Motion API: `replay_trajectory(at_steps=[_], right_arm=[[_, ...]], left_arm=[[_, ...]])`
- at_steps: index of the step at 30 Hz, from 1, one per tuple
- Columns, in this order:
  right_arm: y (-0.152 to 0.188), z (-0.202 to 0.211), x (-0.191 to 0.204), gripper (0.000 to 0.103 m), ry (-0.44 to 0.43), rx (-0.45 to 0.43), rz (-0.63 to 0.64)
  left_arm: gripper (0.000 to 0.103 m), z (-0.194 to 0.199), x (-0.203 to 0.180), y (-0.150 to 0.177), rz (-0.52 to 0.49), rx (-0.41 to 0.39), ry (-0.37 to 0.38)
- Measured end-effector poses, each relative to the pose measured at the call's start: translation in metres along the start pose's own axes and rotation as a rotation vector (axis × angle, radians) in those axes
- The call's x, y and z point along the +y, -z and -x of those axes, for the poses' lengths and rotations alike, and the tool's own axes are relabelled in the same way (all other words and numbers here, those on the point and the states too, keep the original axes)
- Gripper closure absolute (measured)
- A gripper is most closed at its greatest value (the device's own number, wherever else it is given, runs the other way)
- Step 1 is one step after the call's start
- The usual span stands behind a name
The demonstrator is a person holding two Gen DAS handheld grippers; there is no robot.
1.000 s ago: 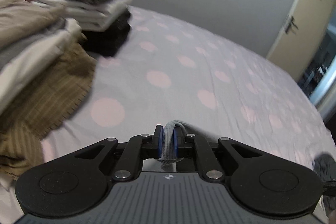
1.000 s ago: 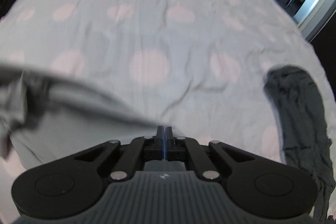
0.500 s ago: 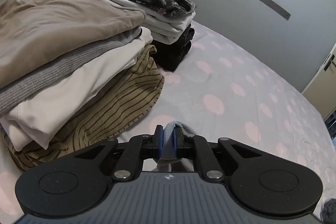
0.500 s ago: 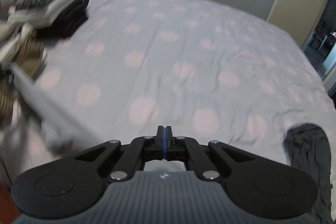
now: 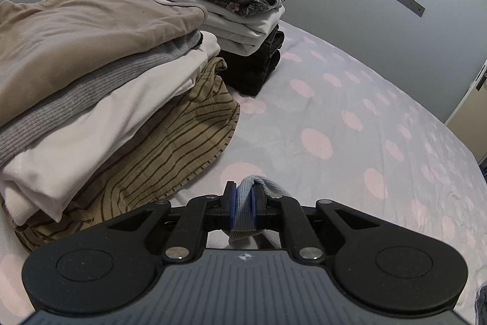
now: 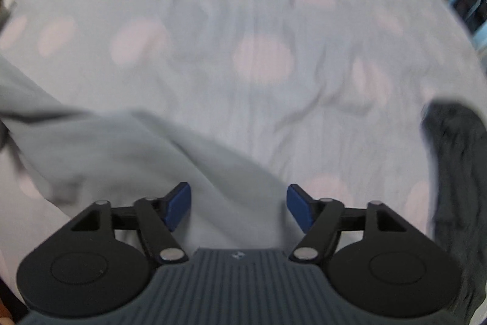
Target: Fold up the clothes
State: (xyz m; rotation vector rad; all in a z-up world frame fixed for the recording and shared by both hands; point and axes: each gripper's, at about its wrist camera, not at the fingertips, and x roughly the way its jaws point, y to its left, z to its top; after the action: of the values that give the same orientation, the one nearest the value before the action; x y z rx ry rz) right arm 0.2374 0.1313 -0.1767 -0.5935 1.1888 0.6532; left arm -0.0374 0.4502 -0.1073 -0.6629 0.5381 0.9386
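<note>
My left gripper (image 5: pixel 243 204) is shut on the ribbed edge of a light grey garment (image 5: pixel 245 203), held above the bed. In the right wrist view the same grey garment (image 6: pixel 127 148) hangs as a blurred sheet from the left down between the fingers. My right gripper (image 6: pixel 239 207) is open, its blue pads (image 6: pixel 179 203) apart on either side of the cloth without pinching it. A dark grey garment (image 6: pixel 453 172) lies crumpled on the bed at the right.
A stack of folded clothes (image 5: pixel 91 81) sits left, beige on top and striped at the bottom. A second stack (image 5: pixel 240 17) with a floral top stands behind it. The dotted bedsheet (image 5: pixel 350 127) stretches right. A door (image 5: pixel 474 118) is far right.
My right gripper has opened and tipped down toward the bed, and the grey garment now hangs between its fingers. The left gripper kept its hold and turned further toward the folded stacks.
</note>
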Motion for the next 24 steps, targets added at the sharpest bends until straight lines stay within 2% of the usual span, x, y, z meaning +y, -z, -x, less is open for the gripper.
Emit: replay_trajectory(at_steps=[1,2,4,6,10,11,15,18,21,24], right_arm=[[0.002,-0.004,0.0,0.048,-0.018,0.019,-0.016],[0.005,-0.007,0.002,0.052,-0.034,0.03,-0.031],[0.007,0.001,0.013,0.088,0.01,-0.003,0.015],[0.007,0.013,0.024,0.098,0.075,-0.062,0.052],[-0.014,0.056,0.02,0.099,0.203,-0.249,-0.002],[-0.022,0.07,0.016,0.099,0.21,-0.302,-0.029],[-0.049,0.148,0.014,0.099,0.177,-0.558,-0.086],[-0.053,0.191,0.024,0.099,0.13,-0.655,-0.074],[-0.037,0.204,0.036,0.099,0.07,-0.605,-0.056],[0.002,0.19,0.049,0.099,0.004,-0.502,-0.016]], left_arm=[[0.092,-0.002,0.0,0.0,0.001,0.003,0.001],[0.092,-0.002,-0.001,0.0,0.0,0.004,0.002],[0.092,-0.002,-0.001,-0.001,0.002,-0.009,0.012],[0.092,0.0,-0.002,-0.003,0.013,-0.026,0.027],[0.092,0.004,-0.001,-0.004,0.035,-0.056,0.025],[0.092,0.004,0.0,-0.005,0.043,-0.062,0.015],[0.092,0.007,0.007,-0.008,0.084,-0.085,-0.002],[0.092,0.011,0.009,-0.009,0.084,-0.119,-0.035],[0.092,0.011,0.012,-0.011,0.089,-0.126,-0.064],[0.092,0.01,0.014,-0.011,0.097,-0.117,-0.073]])
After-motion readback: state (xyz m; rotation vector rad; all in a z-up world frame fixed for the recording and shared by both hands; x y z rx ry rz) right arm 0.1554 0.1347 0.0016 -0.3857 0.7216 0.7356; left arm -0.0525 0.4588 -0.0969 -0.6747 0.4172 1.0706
